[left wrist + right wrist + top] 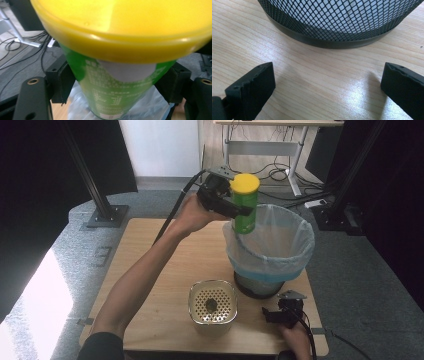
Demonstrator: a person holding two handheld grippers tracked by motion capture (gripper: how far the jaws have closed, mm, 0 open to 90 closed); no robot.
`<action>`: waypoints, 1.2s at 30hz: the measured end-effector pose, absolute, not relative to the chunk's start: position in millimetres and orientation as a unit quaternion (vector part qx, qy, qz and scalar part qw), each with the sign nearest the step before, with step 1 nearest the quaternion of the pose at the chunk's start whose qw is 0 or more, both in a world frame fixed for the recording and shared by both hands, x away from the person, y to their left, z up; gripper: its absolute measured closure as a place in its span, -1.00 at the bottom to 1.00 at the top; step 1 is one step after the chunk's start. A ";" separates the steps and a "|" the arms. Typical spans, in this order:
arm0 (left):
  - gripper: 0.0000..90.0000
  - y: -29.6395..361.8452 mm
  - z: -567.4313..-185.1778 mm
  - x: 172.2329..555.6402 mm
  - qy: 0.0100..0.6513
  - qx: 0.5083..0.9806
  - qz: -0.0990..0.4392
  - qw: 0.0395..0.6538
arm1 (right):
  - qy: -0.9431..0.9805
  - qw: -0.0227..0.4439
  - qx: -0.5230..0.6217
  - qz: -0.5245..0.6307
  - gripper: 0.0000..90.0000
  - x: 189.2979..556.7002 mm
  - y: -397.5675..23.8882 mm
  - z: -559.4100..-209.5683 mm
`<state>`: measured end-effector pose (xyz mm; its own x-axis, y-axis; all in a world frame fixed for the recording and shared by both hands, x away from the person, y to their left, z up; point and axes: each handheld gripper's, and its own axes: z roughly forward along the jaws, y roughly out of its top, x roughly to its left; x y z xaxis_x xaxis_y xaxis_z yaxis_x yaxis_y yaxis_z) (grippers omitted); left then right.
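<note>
A green can with a yellow lid [245, 202] hangs upright over the left rim of the lined mesh bin [300, 247], held in my left gripper [240, 211]. In the left gripper view the black pads [61, 82] press on both sides of the green can [112, 92], its yellow lid [125, 27] close to the camera. My right gripper [272, 316] rests on the table near the bin's base, open. The right gripper view has its two jaws wide apart, nothing between them, pointing at the mesh bin's foot [332, 42].
A cream perforated container [212, 306] stands on the wooden table [155, 285] at the front middle, something dark inside it. The bin has a pale plastic liner. Cables and desk legs lie on the floor behind the table.
</note>
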<state>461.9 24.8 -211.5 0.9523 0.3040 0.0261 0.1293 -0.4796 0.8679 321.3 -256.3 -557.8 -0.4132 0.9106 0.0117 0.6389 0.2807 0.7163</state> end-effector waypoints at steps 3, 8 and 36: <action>-0.46 14.0 -216.5 461.2 0.122 0.858 0.086 0.491 | 0.773 0.206 0.501 0.330 -1.00 321.3 -256.3 -557.8; -0.46 -0.5 -226.6 463.8 0.122 0.857 0.078 0.495 | 0.773 0.205 0.502 0.330 -1.00 321.3 -256.2 -557.7; -0.97 -47.2 -282.3 471.8 0.131 0.886 0.092 0.436 | 0.776 0.205 0.497 0.330 -1.00 320.6 -256.2 -557.8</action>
